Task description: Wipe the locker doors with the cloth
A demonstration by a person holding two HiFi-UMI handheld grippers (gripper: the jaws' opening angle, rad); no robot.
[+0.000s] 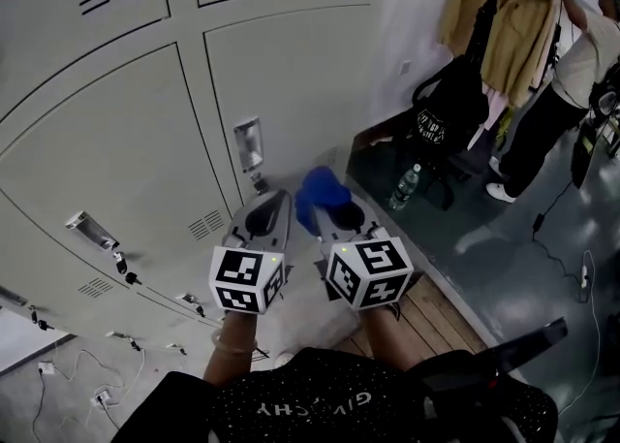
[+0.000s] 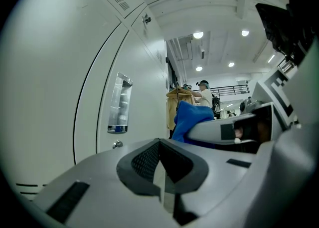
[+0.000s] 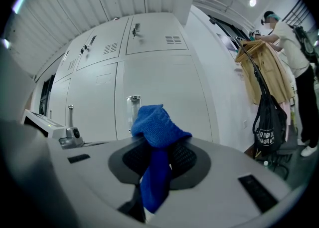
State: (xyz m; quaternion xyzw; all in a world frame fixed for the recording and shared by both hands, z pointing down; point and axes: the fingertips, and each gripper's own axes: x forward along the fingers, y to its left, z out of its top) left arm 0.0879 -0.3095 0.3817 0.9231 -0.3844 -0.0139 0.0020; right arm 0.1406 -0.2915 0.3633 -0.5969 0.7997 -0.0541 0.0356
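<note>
The blue cloth (image 3: 155, 122) is held by the right gripper (image 3: 157, 161), whose fingers are clenched on the middle of the fabric: a bunched head is pushed up above them and a darker tail is left hanging down between them. The left gripper (image 2: 162, 166) is carried just to the left of it, with its fingers pressed together and nothing caught between them. Both tools are pointed at the bank of pale grey lockers, and the cloth is lined up with the locker door (image 1: 291, 82) that carries the small latch plate (image 1: 248, 145), just below that plate. Contact is not made yet, by the look of it; in the right gripper view a gap is seen between the cloth and the panel beyond. No streak, damp patch or cleaner band can be picked out on any door, so nothing can be counted as done. The job is judged to be at its opening: cloth secured and brought up, first stroke not yet laid on. This door, the doors to its left and the vented ones above it all appear to be left. Far off to the right, a clothes rack (image 1: 504, 15) is being handled by a person (image 1: 572, 82), well apart from the work.
</note>
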